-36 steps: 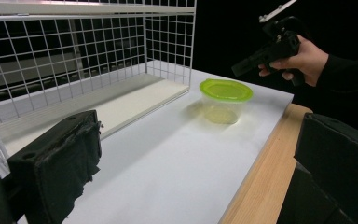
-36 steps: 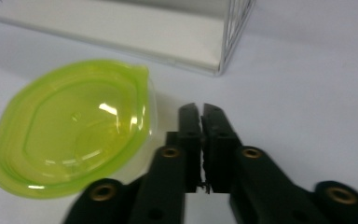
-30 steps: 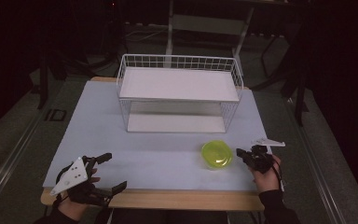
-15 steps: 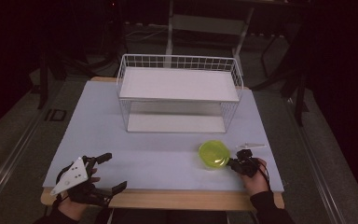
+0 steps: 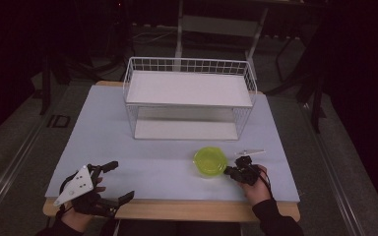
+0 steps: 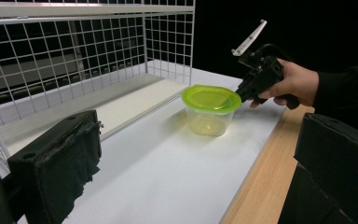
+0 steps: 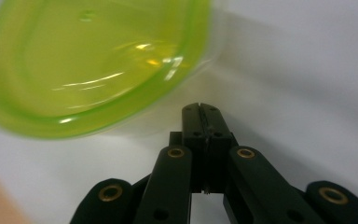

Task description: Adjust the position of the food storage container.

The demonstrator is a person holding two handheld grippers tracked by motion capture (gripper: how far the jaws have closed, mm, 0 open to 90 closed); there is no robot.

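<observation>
White tabletop (image 5: 128, 147) is seen in a dark room, with a white wire rack (image 5: 189, 98) at its far side. A lidded yellow-green container (image 5: 209, 161) is set in front of the rack, towards the right. The right gripper (image 5: 231, 172) is held just beside it, jaws pressed together and empty. The left gripper (image 5: 115, 182) is held at the near left edge, jaws wide apart and empty.

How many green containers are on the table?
1. The container stands in front of the rack, just left of the right gripper. None seems hidden.
</observation>
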